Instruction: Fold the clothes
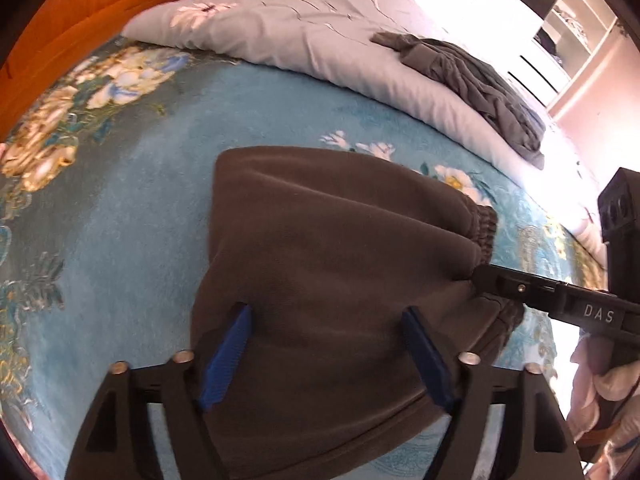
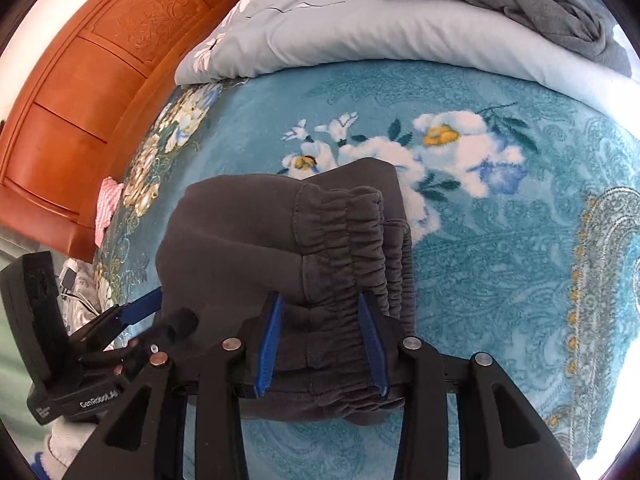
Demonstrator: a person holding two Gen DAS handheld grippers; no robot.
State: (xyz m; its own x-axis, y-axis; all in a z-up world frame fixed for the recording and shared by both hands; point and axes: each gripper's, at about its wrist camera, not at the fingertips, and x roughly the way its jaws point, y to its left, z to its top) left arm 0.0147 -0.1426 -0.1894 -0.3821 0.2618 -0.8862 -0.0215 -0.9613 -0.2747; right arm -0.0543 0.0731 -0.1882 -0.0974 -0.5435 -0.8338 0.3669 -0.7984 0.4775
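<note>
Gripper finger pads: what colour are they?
Blue pads, clearest in the right wrist view.

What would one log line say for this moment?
task: fold clothes | left hand-held gripper: open over folded brown garment | right hand-held gripper: open, straddling its elastic band | surface: blue floral blanket

Bed with blue floral blanket (image 2: 500, 240); on it folded brown trousers (image 2: 248, 232), pale duvet (image 2: 360, 36)

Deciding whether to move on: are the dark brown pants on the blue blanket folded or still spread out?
Folded. The dark brown pants form a compact bundle on the blue blanket, with several elastic waistband layers stacked at one edge.
</note>
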